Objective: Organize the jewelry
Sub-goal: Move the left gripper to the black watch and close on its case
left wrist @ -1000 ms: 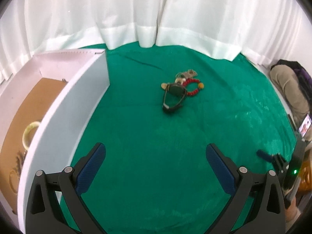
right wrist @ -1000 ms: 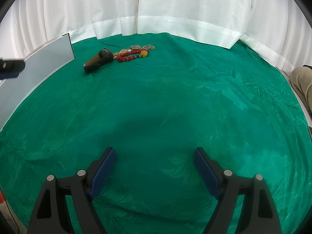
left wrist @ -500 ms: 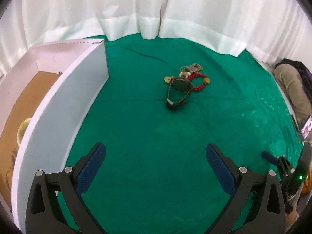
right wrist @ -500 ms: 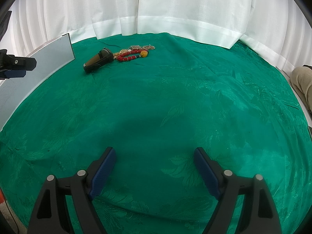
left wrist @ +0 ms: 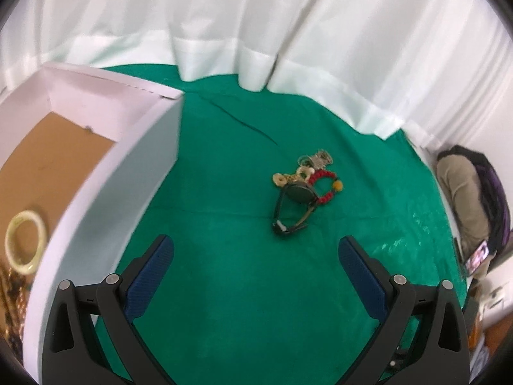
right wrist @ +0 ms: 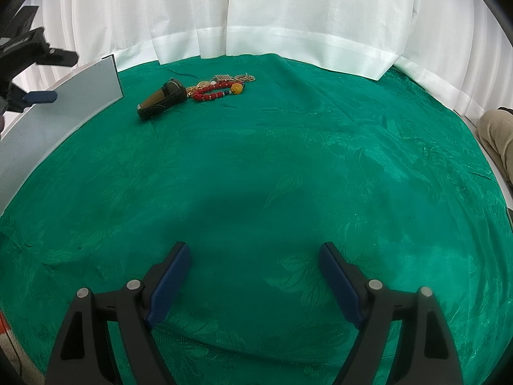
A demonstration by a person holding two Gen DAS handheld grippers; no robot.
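Note:
A small heap of jewelry lies on the green cloth: a dark wristwatch (left wrist: 296, 203) (right wrist: 162, 99), a red bead bracelet (left wrist: 323, 184) (right wrist: 213, 91) with a yellow bead, and gold pieces (left wrist: 315, 160) (right wrist: 235, 78) behind. A white box (left wrist: 105, 189) (right wrist: 64, 109) with a brown floor stands at the left and holds a pale bangle (left wrist: 27, 245). My left gripper (left wrist: 256, 268) is open and empty, above the cloth just short of the heap. My right gripper (right wrist: 255, 269) is open and empty, far in front of the heap.
White curtains (right wrist: 256, 16) close off the back of the round table. A person in beige trousers (left wrist: 465, 192) sits off the right edge, with a phone (left wrist: 477, 253) nearby. The left gripper shows at the far left of the right wrist view (right wrist: 25, 61).
My left gripper has risen and moved forward and right; the box's inside and the heap show from higher up. My right gripper has not moved.

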